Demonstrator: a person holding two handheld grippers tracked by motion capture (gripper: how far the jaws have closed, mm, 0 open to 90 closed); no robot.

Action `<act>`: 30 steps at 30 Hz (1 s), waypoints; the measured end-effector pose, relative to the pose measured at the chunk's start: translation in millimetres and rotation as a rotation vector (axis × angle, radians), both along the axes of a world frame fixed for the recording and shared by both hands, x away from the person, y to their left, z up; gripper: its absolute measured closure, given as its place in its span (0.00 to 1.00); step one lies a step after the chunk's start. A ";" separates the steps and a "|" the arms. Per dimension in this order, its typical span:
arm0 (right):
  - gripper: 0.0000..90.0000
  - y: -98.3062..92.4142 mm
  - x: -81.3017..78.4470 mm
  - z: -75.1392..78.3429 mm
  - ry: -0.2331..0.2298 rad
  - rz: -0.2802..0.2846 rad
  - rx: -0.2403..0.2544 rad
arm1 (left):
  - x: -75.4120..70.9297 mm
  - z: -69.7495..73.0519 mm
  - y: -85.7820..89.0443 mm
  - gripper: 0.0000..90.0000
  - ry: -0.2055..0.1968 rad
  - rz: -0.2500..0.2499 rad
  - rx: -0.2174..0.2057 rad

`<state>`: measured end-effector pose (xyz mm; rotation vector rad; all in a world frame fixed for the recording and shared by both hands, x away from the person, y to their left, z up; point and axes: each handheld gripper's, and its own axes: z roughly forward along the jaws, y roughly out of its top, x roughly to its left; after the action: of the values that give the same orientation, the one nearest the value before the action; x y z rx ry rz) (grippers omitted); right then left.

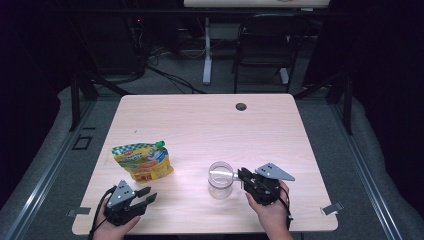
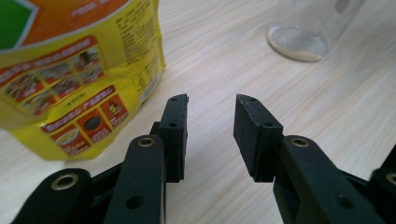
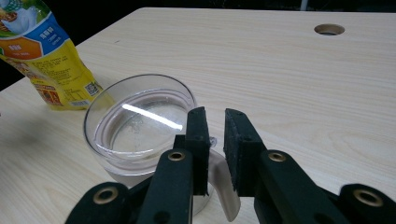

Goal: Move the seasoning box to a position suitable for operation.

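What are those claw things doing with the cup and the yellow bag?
A person holds a black claw in each hand at a pale wooden table. The right claw has its jaws around the handle of a clear glass mug, which stands upright with its mouth open. The left claw is open with nothing in it, hovering just beside a yellow snack pouch with a green cap that sits untouched nearby.
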<state>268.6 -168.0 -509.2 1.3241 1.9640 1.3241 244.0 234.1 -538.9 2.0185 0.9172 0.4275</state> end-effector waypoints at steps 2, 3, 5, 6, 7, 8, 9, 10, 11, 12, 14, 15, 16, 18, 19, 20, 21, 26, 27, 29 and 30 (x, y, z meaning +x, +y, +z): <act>0.89 0.1 0.0 -0.1 -0.003 0.002 -0.001 | 2.8 1.4 -7.3 0.75 0.004 -0.012 -0.018; 0.89 0.1 0.0 -0.3 -0.006 0.004 -0.002 | 5.0 2.0 -13.1 0.76 0.008 -0.020 -0.018; 0.89 -0.5 0.1 -0.5 -0.005 0.007 0.000 | 8.2 1.7 -22.8 0.79 0.019 -0.045 -0.027; 0.89 -0.5 0.1 -0.5 -0.005 0.007 0.000 | 10.0 1.7 -28.8 0.79 0.027 -0.059 -0.028; 0.89 -0.7 0.3 -0.5 -0.007 0.011 -0.002 | 13.4 1.7 -42.8 0.82 0.028 -0.080 -0.035; 0.89 -0.9 0.3 -0.7 -0.005 0.010 0.001 | 15.6 2.7 -49.4 0.83 0.029 -0.094 -0.038; 0.89 -1.2 0.8 -0.7 -0.003 0.013 0.004 | 18.1 3.8 -55.4 0.84 0.028 -0.109 -0.043; 0.89 -1.2 0.8 -0.7 -0.003 0.013 0.004 | 18.1 3.8 -55.4 0.86 0.028 -0.109 -0.043; 0.89 -1.9 1.7 -0.5 0.003 0.020 0.009 | 23.5 6.1 -66.7 0.88 0.027 -0.126 -0.057; 0.89 -2.0 1.9 -0.4 0.003 0.021 0.009 | 25.4 7.1 -72.3 0.89 0.038 -0.129 -0.074; 0.90 -2.1 2.0 -0.6 0.003 0.021 0.010 | 27.6 7.9 -77.2 0.93 0.036 -0.139 -0.076; 0.90 -2.1 1.8 -0.6 0.002 0.022 0.010 | 29.3 8.6 -81.9 0.93 0.035 -0.145 -0.072; 0.90 -1.5 1.5 -0.9 -0.001 0.019 0.011 | 31.9 9.2 -90.4 0.96 0.032 -0.162 -0.076; 0.90 -1.5 1.3 -1.2 -0.004 0.019 0.009 | 34.5 9.3 -97.1 0.98 0.031 -0.167 -0.079; 0.90 -1.7 1.3 -1.4 -0.005 0.020 0.011 | 35.8 9.4 -99.6 0.99 0.034 -0.169 -0.083; 0.90 -1.7 1.3 -1.4 -0.005 0.020 0.011 | 35.8 9.4 -99.6 1.00 0.034 -0.169 -0.083; 0.90 -2.0 1.4 -1.6 -0.005 0.020 0.013 | 37.5 9.6 -102.3 1.00 0.037 -0.167 -0.083; 0.90 -1.9 1.6 -2.6 -0.013 0.018 0.021 | 44.8 9.9 -110.5 1.00 0.057 -0.192 -0.109; 0.90 -2.0 1.4 -3.0 -0.018 0.020 0.020 | 46.9 9.8 -115.5 1.00 0.057 -0.195 -0.093; 0.90 -2.4 1.1 -3.3 -0.020 0.022 0.017 | 49.1 9.4 -119.6 1.00 0.057 -0.208 -0.089; 0.90 -2.3 0.9 -3.5 -0.022 0.020 0.019 | 49.9 9.6 -121.2 1.00 0.055 -0.210 -0.084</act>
<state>269.5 -170.4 -512.7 1.2968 1.9599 1.3640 293.9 112.9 -529.3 2.0320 0.7338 0.2144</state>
